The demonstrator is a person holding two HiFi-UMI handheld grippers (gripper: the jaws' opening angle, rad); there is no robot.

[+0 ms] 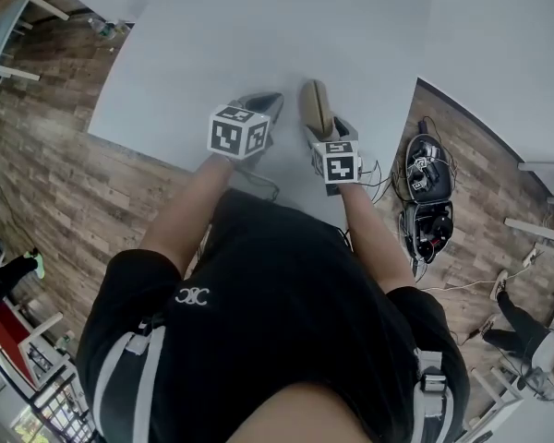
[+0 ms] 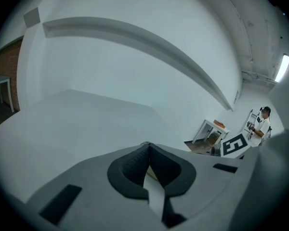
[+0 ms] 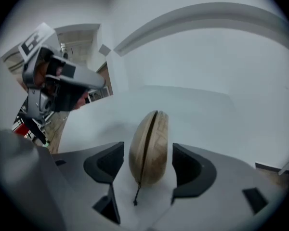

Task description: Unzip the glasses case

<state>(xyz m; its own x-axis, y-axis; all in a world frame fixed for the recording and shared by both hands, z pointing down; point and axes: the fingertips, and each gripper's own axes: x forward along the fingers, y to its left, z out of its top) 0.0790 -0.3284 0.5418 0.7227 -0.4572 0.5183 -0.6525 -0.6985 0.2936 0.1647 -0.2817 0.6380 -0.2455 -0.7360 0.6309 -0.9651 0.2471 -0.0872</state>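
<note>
Glasses case [image 3: 149, 138] between right gripper [image 3: 147, 154] jaws (not gripped), left gripper [image 2: 148, 147] jaws together

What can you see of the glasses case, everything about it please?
The glasses case is a tan, oval clamshell with a faintly patterned, fabric-like surface. A dark zipper seam runs along its middle and looks closed, and a thin dark pull cord hangs from its near end. The case stands on its edge on the white table, seam facing up. It sits between the open jaws of the right gripper, with a gap showing on each side, so only the table touches it.
</note>
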